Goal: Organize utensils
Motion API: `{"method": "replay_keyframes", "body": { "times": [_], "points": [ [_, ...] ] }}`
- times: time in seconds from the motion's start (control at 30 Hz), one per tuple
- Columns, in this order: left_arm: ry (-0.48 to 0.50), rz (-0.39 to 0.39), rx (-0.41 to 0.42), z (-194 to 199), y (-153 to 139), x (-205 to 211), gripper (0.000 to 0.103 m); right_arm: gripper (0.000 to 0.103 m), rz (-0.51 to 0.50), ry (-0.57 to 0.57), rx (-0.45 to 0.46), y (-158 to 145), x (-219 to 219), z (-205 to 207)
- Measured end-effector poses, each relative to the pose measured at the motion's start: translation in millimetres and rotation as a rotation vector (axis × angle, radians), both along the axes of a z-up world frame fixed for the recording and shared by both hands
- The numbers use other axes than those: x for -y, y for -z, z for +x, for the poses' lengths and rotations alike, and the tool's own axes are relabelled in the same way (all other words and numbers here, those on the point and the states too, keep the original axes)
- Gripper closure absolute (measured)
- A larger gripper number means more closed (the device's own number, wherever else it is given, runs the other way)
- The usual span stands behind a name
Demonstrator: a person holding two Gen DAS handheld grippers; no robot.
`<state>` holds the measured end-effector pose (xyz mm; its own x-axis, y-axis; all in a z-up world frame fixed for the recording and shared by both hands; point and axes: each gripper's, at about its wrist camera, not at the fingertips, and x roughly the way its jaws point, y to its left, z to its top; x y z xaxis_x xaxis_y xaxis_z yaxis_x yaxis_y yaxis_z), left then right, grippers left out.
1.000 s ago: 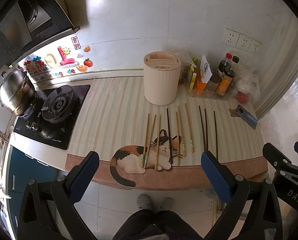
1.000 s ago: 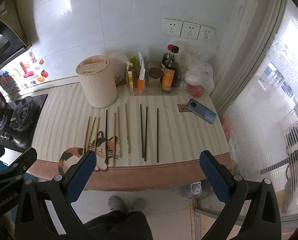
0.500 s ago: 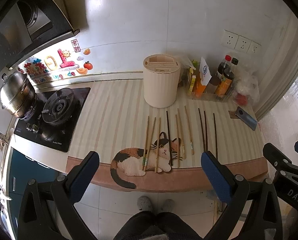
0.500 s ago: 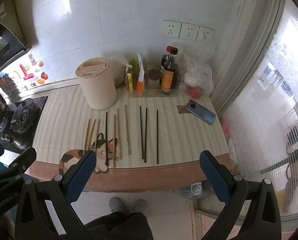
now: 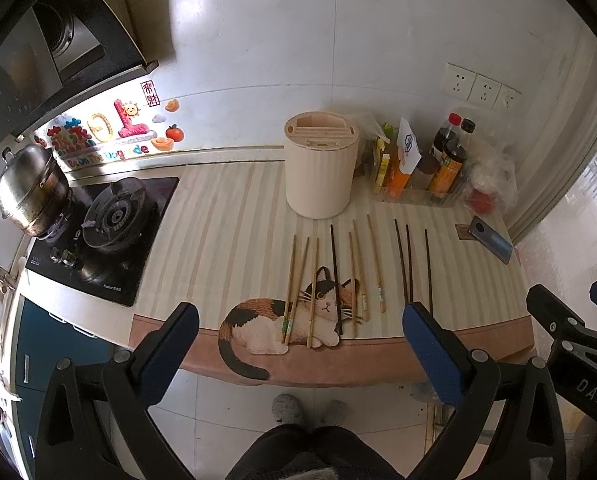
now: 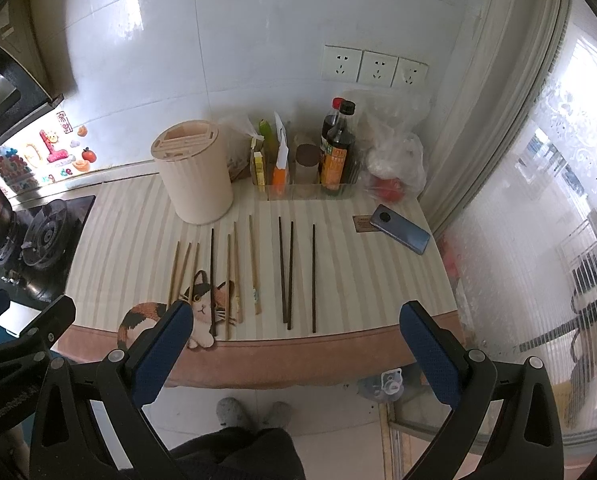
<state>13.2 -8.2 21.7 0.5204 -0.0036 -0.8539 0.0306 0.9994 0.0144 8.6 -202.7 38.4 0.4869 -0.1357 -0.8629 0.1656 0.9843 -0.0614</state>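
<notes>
Left wrist view shows the left gripper [image 5: 300, 334] held back from the front edge of the surface [image 5: 226, 240], its blue-padded jaws spread wide with nothing between them. Ten chopsticks lie side by side on the striped mat in front of the cream utensil holder [image 5: 320, 170], all with their long axes running from the holder toward the front edge. Counting away from the holder's left side: three light wooden chopsticks [image 5: 300, 280], one dark chopstick [image 5: 335, 276], three more pale chopsticks [image 5: 362, 272], then three dark chopsticks [image 5: 408, 264] off to the holder's right, the last of them a little apart. The near ends of the wooden ones rest across the cat print [image 5: 294, 320]. In the right wrist view the right gripper [image 6: 294, 344] is likewise wide open and empty, and the dark trio [image 6: 288, 272] sits straight ahead between its fingertips, while the wooden group falls toward its left finger. I judge the left gripper nearer the wooden set and the right nearer the dark trio; either would need to descend and close across a stick's width, then swing it upright for the holder's top slots [image 5: 320, 130].
</notes>
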Motion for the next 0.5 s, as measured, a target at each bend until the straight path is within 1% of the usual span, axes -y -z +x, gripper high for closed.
{"method": "replay_keyframes", "body": {
  "times": [0.5],
  "points": [
    [0.004, -0.008, -0.002, 3.5, -0.9, 6.4, 0.0, 0.0, -0.004, 0.0, 0.001, -1.5, 0.6, 1.6]
  ]
}}
